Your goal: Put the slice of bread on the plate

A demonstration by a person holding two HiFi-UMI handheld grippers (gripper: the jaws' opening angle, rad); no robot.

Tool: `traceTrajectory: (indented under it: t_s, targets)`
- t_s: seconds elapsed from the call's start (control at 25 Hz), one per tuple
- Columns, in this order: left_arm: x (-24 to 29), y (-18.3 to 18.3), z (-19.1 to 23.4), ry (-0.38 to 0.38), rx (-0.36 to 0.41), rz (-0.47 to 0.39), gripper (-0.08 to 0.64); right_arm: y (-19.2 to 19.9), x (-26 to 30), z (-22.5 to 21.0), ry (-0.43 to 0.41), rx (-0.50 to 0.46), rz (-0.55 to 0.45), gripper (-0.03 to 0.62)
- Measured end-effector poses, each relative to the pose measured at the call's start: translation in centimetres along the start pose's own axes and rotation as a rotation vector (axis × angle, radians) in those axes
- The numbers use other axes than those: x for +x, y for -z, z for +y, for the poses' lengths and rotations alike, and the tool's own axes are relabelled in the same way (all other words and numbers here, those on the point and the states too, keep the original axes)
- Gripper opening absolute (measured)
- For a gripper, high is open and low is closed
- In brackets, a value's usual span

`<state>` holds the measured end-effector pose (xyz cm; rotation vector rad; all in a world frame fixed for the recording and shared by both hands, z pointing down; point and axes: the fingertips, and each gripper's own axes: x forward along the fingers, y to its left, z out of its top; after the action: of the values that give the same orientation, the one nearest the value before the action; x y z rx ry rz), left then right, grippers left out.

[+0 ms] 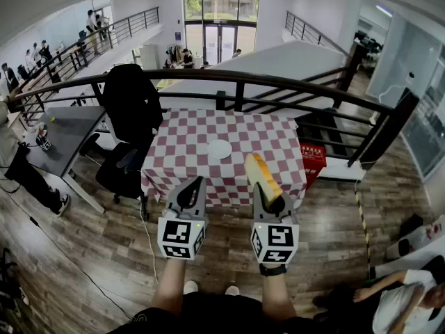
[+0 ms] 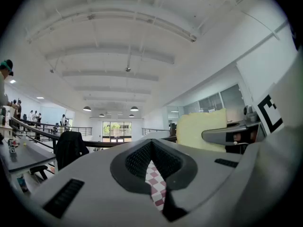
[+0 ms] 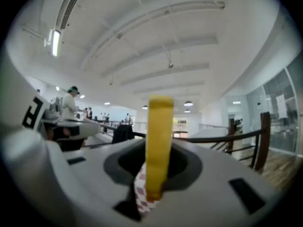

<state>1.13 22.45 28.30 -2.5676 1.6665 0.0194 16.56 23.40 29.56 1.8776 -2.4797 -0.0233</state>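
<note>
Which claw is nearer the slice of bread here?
Right. The right claw is shut on the slice of bread, which stands on edge between its jaws. The left claw holds nothing and sits to the bread's left, apart from it.

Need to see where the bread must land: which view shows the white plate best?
The head view: the plate lies whole and unobstructed on the checked tablecloth. Both gripper views show only a sliver of that cloth between the jaws, no plate; in the right one the bread slice blocks the middle.
</note>
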Motion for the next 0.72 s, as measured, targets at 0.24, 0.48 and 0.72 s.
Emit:
traceTrajectory:
  t_s: [0.24, 0.48, 0.72]
  targets:
    - [-0.1, 2.0, -3.4, -0.017, 0.003, 0.031, 0.017, 2.1, -1.0, -2.5, -0.001, 0.055, 0.021, 0.101]
    - [0.9, 3.4, -3.0, -0.036, -0.001, 0.08, 0.017, 3.8, 0.6, -2.6, -0.035, 0.072, 0.051, 0.101]
    - [4.0, 6.0, -0.9, -0.035, -0.023, 0.094, 0.017, 5.8, 4.6, -2.3, -0.056, 0.085, 0.081, 0.101]
